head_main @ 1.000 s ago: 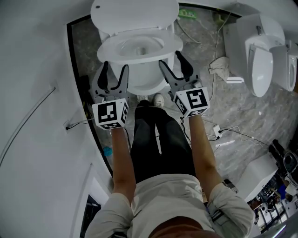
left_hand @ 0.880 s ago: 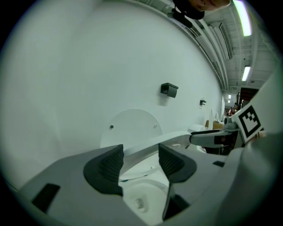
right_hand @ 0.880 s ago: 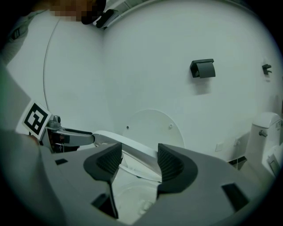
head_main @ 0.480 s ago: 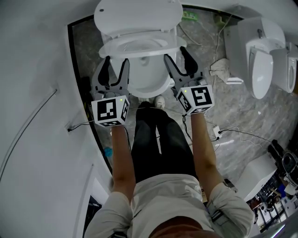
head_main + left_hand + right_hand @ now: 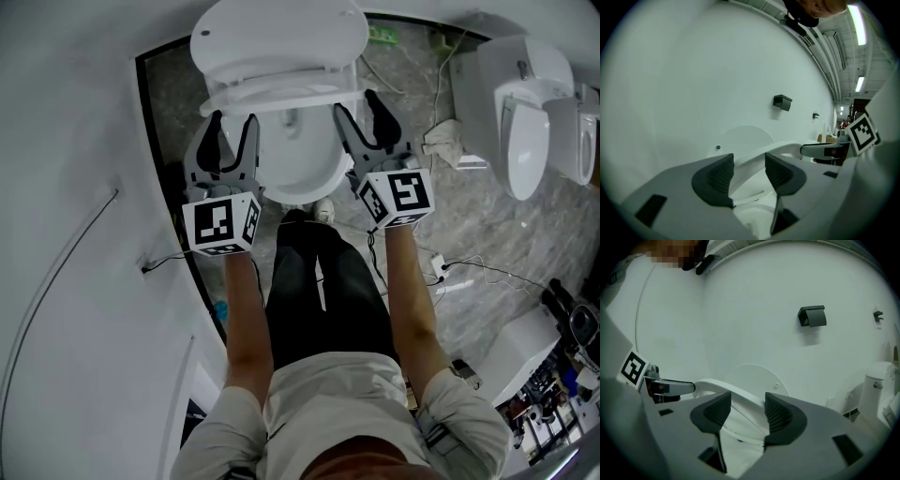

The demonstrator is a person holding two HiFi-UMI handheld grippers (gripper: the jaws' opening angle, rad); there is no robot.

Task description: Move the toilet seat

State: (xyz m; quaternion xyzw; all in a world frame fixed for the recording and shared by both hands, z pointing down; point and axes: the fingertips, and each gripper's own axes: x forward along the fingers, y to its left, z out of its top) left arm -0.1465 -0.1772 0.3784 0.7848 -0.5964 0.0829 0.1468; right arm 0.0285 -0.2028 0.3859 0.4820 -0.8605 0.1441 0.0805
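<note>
The white toilet seat point(image 5: 281, 91) is tilted up off the bowl point(image 5: 291, 155), in front of the raised lid point(image 5: 277, 33). My left gripper point(image 5: 234, 122) holds the seat's left rim and my right gripper point(image 5: 356, 105) holds its right rim. In the left gripper view the seat point(image 5: 787, 147) runs between the ribbed pads of the left gripper point(image 5: 747, 164). The right gripper view shows the seat point(image 5: 717, 386) passing between the pads of the right gripper point(image 5: 746, 406). Both pairs of jaws have just been closing on the rim.
A curved white wall point(image 5: 75, 187) stands close on the left. A second toilet point(image 5: 525, 122) stands at the right, with a rag point(image 5: 441, 131) and cables point(image 5: 450, 272) on the marble floor. The person's legs point(image 5: 319, 281) are just before the bowl. A black holder point(image 5: 812, 316) is on the wall.
The seat has swung up from lying flat on the bowl to a steep tilt toward the lid. Both grippers have moved up and forward with it.
</note>
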